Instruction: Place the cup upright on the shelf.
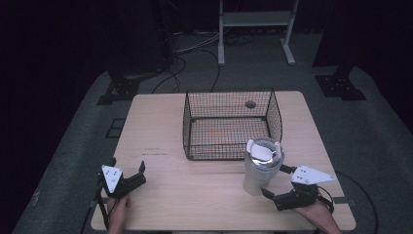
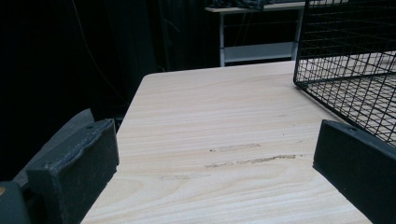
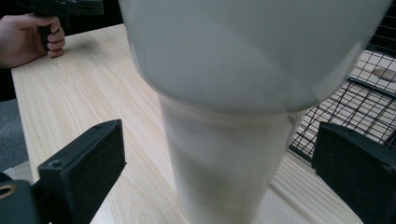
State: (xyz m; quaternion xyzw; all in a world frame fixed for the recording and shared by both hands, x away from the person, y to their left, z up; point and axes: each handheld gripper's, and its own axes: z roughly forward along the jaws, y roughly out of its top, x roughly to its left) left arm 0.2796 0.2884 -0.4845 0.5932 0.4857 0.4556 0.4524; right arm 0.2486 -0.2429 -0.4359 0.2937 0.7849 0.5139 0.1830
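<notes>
A white tumbler [image 1: 258, 175] with a lid stands upright on the wooden table [image 1: 160, 131], just in front of the right front corner of a black wire basket [image 1: 229, 124]. My right gripper [image 1: 277, 181] is open at the tumbler's right side. In the right gripper view the tumbler [image 3: 224, 140] stands close between the spread jaws of the right gripper [image 3: 217, 158], with a gap on each side. My left gripper [image 1: 127, 165] is open near the table's front left, with nothing between its jaws. In its own view the left gripper [image 2: 215, 154] faces bare wood, with the basket [image 2: 345, 70] at the upper right.
The basket looks empty. A round hole [image 1: 251, 104] in the tabletop shows behind it. Bare wood lies between the two grippers. A white shelf frame [image 1: 255, 29] and cables stand on the floor beyond the table. The person's other hand [image 3: 28, 35] appears in the right gripper view.
</notes>
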